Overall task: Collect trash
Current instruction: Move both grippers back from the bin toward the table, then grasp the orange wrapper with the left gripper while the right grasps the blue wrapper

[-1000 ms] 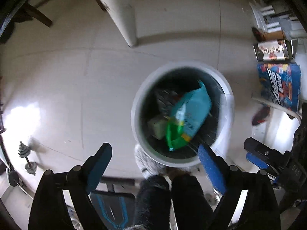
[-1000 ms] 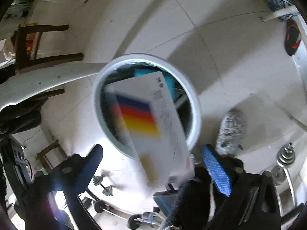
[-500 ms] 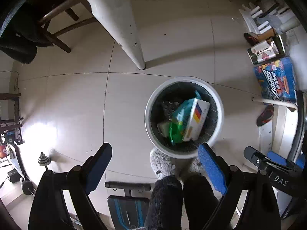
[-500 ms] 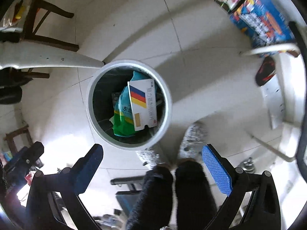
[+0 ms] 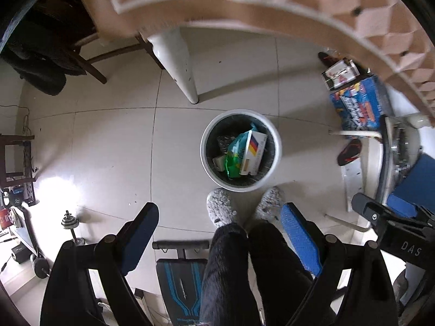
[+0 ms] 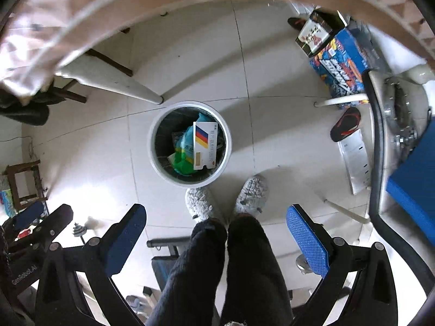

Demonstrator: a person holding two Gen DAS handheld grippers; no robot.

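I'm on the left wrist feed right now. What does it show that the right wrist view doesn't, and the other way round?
Only the left wrist view shows the whole blue-trimmed bench pad behind the legs and the right gripper at its edge. Only the right wrist view shows the left gripper at its edge. Both show the white trash bin holding the striped box and green bag, grey slippers beside it, both grippers open and empty.

The left claw (image 5: 220, 218) was held high and pointed straight down, its 2 blue-padded fingers (image 5: 297, 237) spread wide at 8 and 4 o'clock, gripping nothing. The right claw (image 6: 216, 226) hung the same way, fingers (image 6: 305, 240) wide apart and empty. The person's 2 dark-trousered legs (image 5: 244, 271) stood at 6 o'clock.
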